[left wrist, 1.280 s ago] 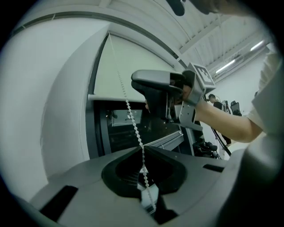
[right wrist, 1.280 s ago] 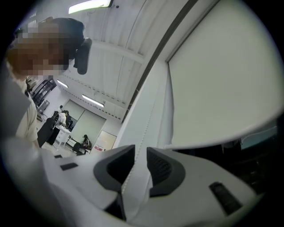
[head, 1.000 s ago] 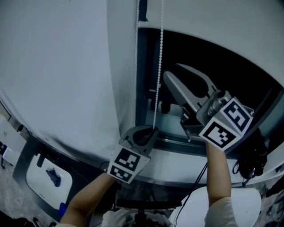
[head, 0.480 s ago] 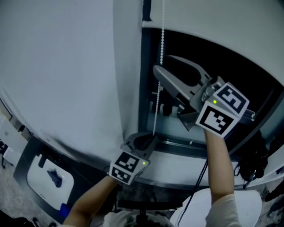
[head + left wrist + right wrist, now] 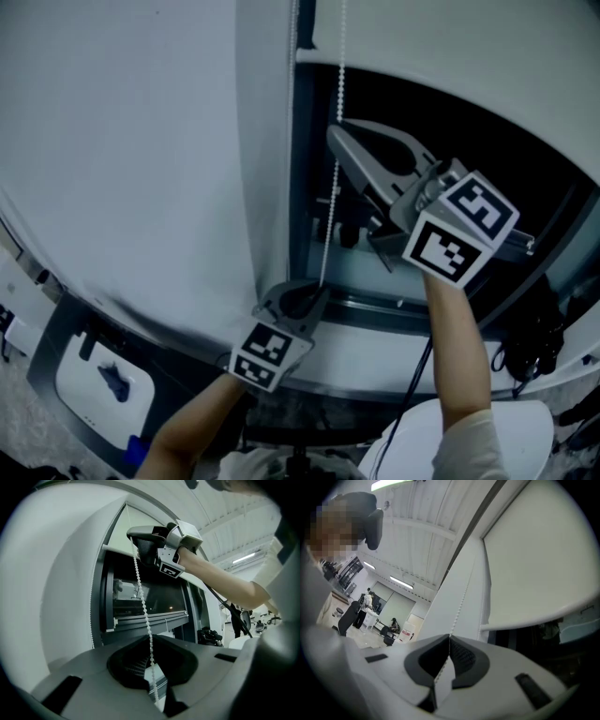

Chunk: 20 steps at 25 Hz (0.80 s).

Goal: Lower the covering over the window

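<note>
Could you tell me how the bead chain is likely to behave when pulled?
Probably floppy: the bead chain is a thin strand, drawn fairly straight between the left gripper and the right gripper, whose jaws have just been closing onto it. Its small round beads look smooth, so it may slip through a loose grip. It likely weighs very little.

- bead chain: white, a run of small round beads
- blind: plain off-white, with no pattern
- window frame: dark blue-grey
- window glass: almost black
- wall: pale grey-white, plain
- left gripper: mid grey body, with black ribbed pads
- right gripper: the same grey shell, dark inside the jaws
- marker cubes: white faces carrying blocky black square patterns, on both grippers
- cable below the sill: black
- sleeve: white
</note>
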Each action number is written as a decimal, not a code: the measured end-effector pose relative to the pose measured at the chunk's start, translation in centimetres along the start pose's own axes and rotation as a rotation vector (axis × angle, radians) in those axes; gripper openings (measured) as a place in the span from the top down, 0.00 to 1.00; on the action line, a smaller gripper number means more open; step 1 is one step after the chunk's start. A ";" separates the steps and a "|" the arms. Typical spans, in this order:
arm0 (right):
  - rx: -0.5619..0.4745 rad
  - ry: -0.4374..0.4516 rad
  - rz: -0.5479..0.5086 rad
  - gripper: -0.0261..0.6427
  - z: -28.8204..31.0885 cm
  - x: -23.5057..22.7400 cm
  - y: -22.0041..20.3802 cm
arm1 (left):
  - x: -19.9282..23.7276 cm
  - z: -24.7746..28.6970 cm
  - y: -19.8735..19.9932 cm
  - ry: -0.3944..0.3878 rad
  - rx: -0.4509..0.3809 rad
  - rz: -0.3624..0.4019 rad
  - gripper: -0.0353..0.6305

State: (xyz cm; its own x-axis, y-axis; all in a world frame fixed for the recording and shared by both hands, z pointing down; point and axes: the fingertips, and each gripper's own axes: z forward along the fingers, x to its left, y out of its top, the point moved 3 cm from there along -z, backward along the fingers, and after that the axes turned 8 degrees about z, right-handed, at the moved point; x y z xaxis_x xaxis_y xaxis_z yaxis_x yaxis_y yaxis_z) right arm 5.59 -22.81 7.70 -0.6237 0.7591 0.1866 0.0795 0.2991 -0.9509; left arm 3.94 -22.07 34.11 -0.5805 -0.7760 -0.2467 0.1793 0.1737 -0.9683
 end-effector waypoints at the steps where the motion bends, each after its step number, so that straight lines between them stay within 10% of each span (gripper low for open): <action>1: 0.004 -0.008 -0.019 0.94 0.0 0.1 0.0 | 0.2 -0.2 -0.1 0.003 -0.003 -0.009 0.90; 9: 0.015 -0.063 -0.147 0.94 -1.2 0.1 0.3 | 1.2 -1.9 0.3 -0.037 0.002 -0.066 0.90; 20: 0.034 -0.077 -0.298 0.95 -1.3 1.6 -0.5 | 3.8 -4.8 11.1 -0.012 -0.259 -0.036 0.87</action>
State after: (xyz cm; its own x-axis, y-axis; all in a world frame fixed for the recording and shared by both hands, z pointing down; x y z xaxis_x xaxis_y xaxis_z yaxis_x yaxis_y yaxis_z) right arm 5.55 -21.01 8.75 -0.6725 0.5946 0.4406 -0.1412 0.4813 -0.8651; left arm -0.12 -20.14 22.20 -0.5733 -0.7912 -0.2130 -0.0514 0.2942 -0.9544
